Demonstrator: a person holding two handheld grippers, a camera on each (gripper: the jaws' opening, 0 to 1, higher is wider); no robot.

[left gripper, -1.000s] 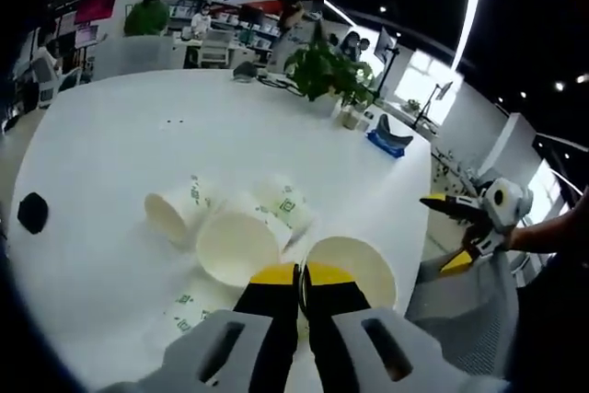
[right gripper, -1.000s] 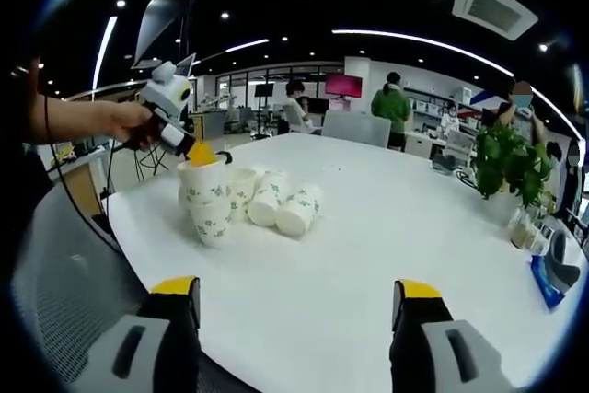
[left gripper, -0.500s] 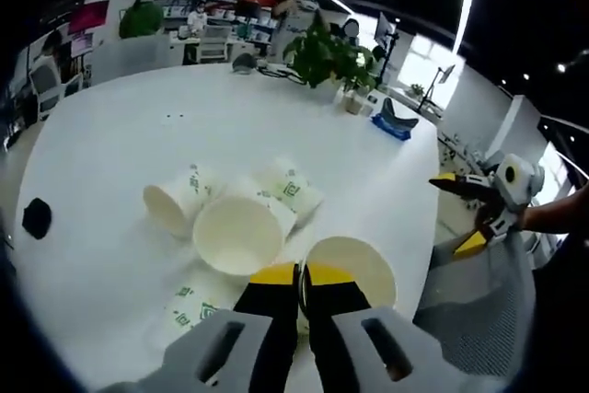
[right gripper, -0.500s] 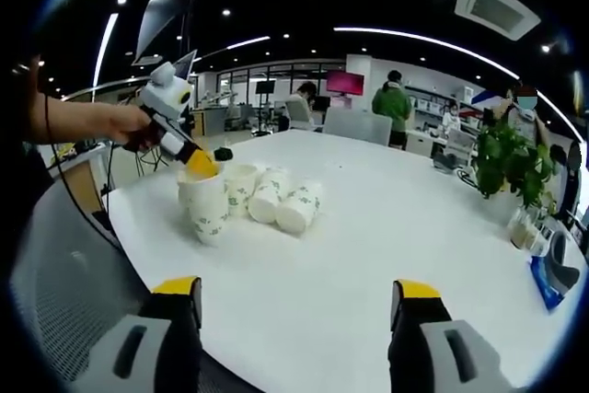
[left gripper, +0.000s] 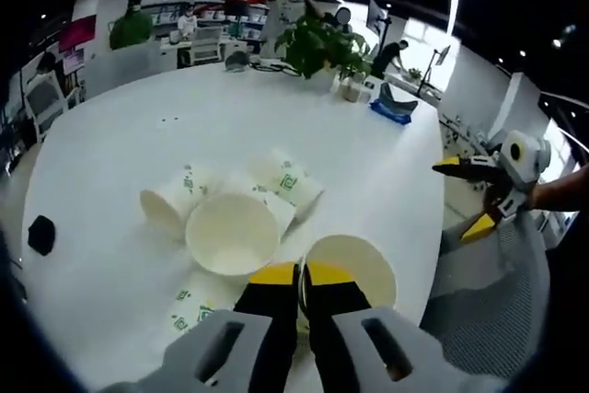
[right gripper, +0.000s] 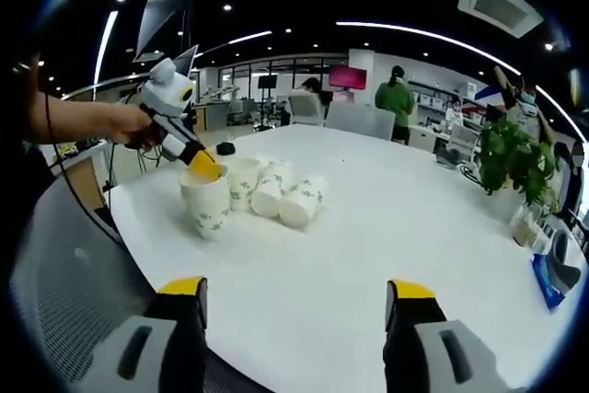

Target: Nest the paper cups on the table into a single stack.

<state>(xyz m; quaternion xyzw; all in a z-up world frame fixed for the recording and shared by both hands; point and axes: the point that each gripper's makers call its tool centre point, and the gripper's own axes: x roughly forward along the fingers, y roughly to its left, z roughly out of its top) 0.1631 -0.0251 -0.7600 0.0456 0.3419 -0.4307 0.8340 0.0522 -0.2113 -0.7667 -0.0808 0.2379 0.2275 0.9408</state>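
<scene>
L tool (left gripper: 301,275): jaws together, clamped on rim of upright cup (left gripper: 351,269); same tool seen in right gripper view (right gripper: 204,168), pinching that cup (right gripper: 208,204) near worktop (right gripper: 386,218) edge.
R tool (right gripper: 294,292): jaws apart, holding nothing, well back from cups; also seen in left gripper view (left gripper: 471,198).
Held cup: upright, mouth up, long axis vertical.
Loose cups: cluster just beside held cup; big-mouth cup (left gripper: 233,235) on its side, mouth toward L cam; two more (left gripper: 170,206) (left gripper: 293,189) on sides, axes roughly level, bases away.
Stack: not formed yet, judging by layout.
Risk: rim pinch thin, so cup may buckle or slip. Sideways cups can roll if bumped. Held cup sits near edge; could go off.
</scene>
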